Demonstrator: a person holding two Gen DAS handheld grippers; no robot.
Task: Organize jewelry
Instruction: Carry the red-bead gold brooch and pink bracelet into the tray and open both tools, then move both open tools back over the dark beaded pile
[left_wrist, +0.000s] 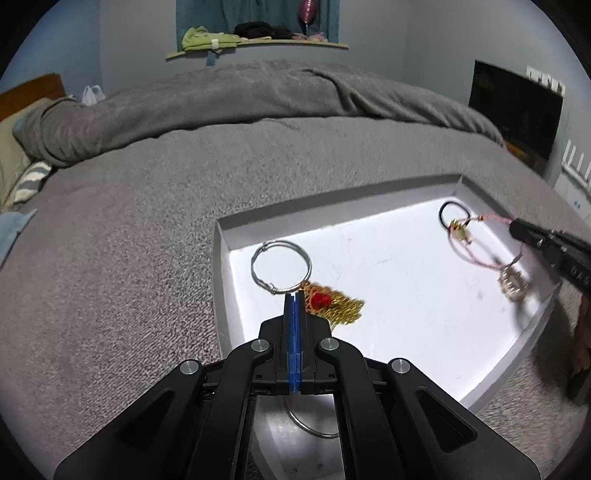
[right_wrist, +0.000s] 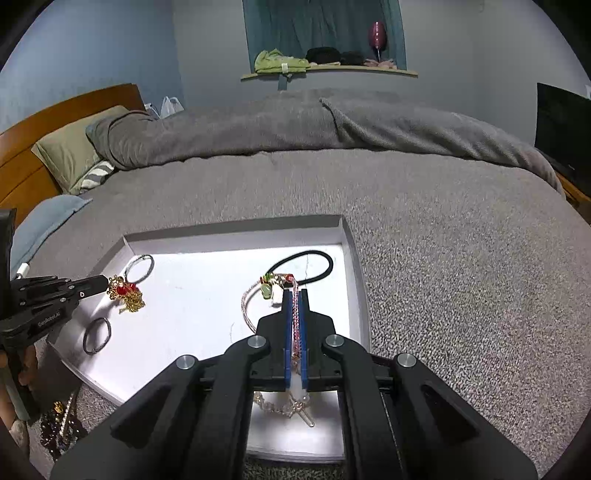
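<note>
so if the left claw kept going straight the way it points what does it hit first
Probably the gold chain ornament with the red bead, which lies just beyond and slightly right of the closed left claw in the white shallow tray, with the large silver wire hoop behind. Depth is uncertain.

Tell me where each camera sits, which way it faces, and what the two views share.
Left wrist: rides on the left gripper, looking forward over its shut jaws across the white tray toward the bed's far side; the right gripper enters at right.
Right wrist: rides on the right gripper, jaws shut on the pink bracelet, facing the same way; the left gripper enters at left.
Shared: tray, gold and red ornament, black hair tie, grey blanket, wall shelf.
</note>
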